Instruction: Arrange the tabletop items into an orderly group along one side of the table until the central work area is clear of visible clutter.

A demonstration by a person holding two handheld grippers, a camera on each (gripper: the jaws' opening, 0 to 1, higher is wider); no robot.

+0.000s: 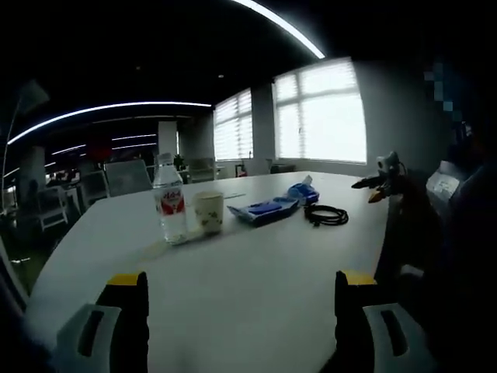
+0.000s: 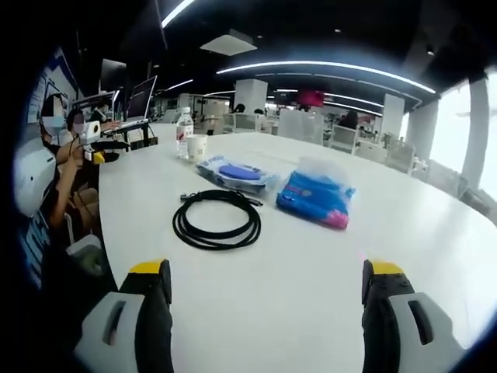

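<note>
Table (image 2: pixel 311 272) smooth, matt white; bottle (image 1: pixel 169 203) clear plastic; cable (image 2: pixel 217 220) black, rubbery; packets (image 2: pixel 316 196) glossy plastic

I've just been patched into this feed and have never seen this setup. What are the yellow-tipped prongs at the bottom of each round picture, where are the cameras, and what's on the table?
No robot arm here: a person holds a pair of hand tongs in each hand, and a fisheye camera rides on each. The yellow-tipped prongs are each view's own jaws. The left tongs and the right tongs both stand open and hold nothing.

The two views look across the same white table from opposite ends. On it lie a clear plastic water bottle with a red label, a pale paper cup beside it, a flat blue and white packet, a blue soft tissue pack and a coiled black cable.

The right tongs also show in the left gripper view, at the far right table edge.
</note>
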